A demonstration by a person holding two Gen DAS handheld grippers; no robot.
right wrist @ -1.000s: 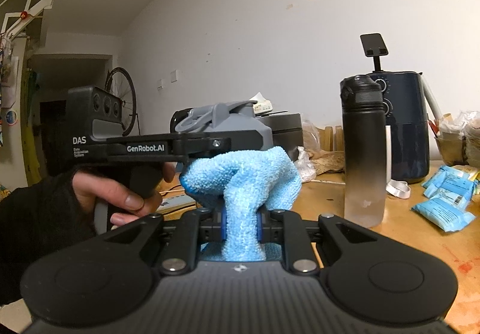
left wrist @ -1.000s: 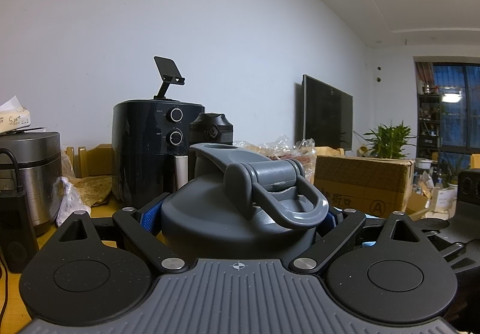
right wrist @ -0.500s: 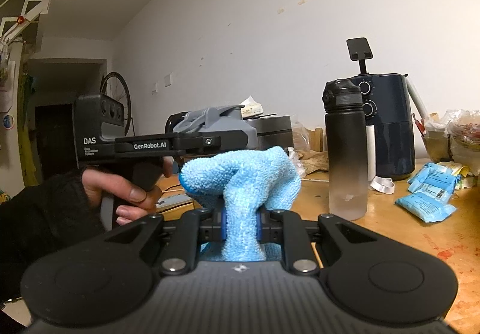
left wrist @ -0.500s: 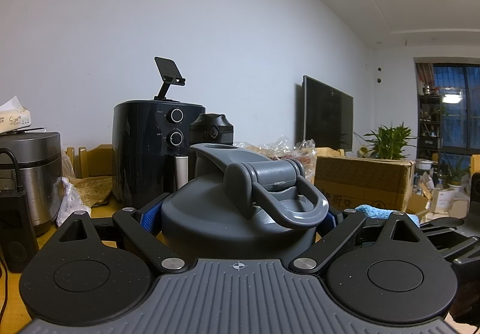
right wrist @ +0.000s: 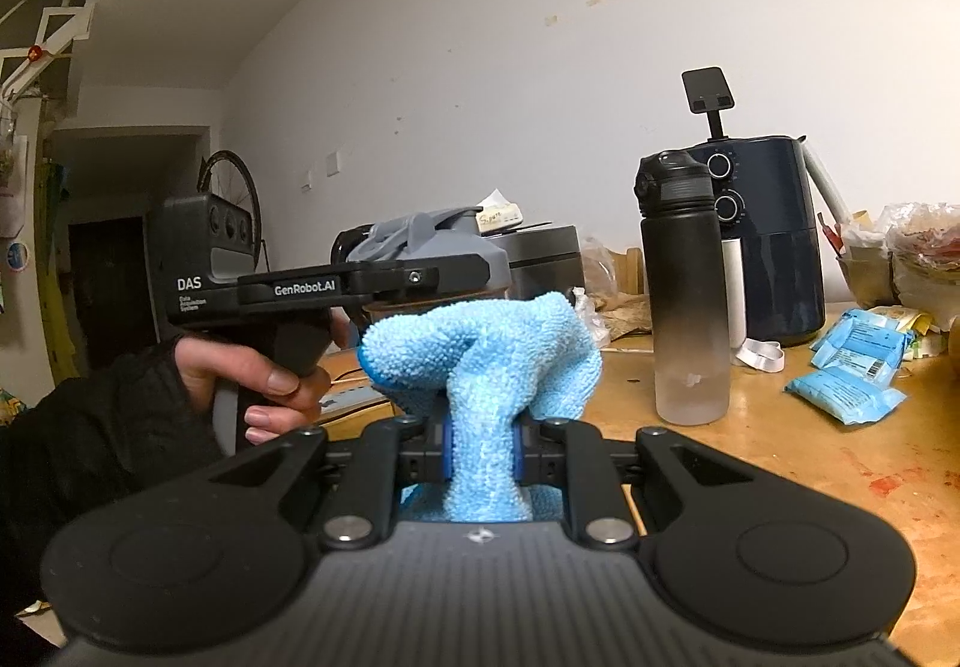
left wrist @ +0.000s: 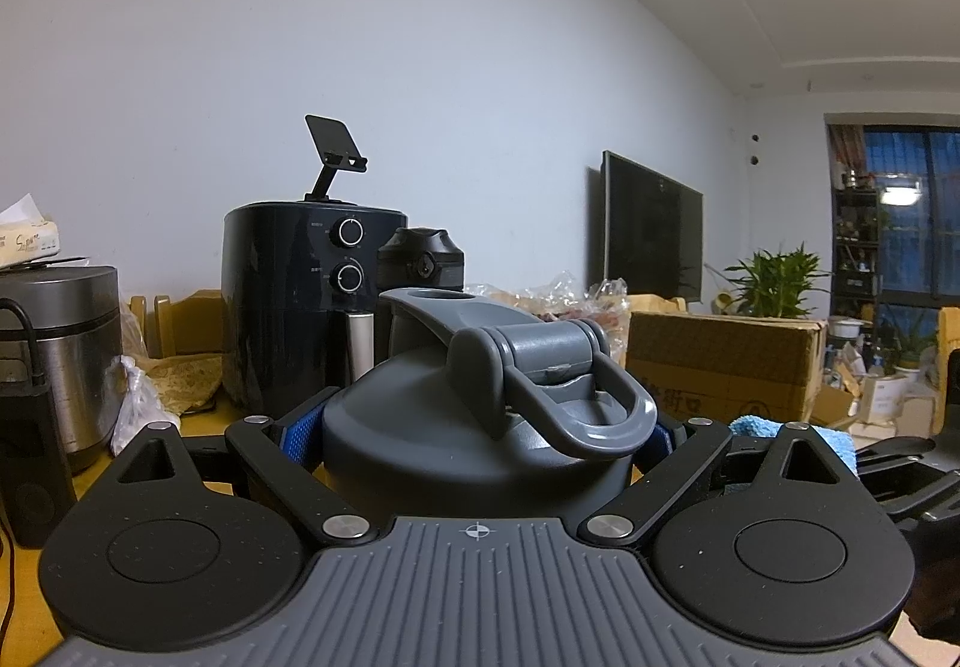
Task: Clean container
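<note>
The grey container [left wrist: 474,427], with its lid and loop handle on top, sits upright between the blue pads of my left gripper [left wrist: 480,439], which is shut on it. In the right wrist view a hand holds that left gripper [right wrist: 360,286] level, and the container's lid [right wrist: 420,238] shows above it. My right gripper [right wrist: 480,451] is shut on a bunched light-blue cloth [right wrist: 480,349]. The cloth sits just in front of the container's side; contact cannot be made out. In the left wrist view the cloth [left wrist: 750,427] peeks out right of the container.
A black bottle [right wrist: 684,295] and a dark air fryer [right wrist: 774,235] stand on the wooden table [right wrist: 780,463]. Blue packets [right wrist: 852,373] lie at the right. A steel cooker [left wrist: 54,349] is at the left, a cardboard box [left wrist: 720,361] behind.
My right gripper has shifted sideways with the cloth, which now shows at the right of the left wrist view. The left gripper and container have stayed still.
</note>
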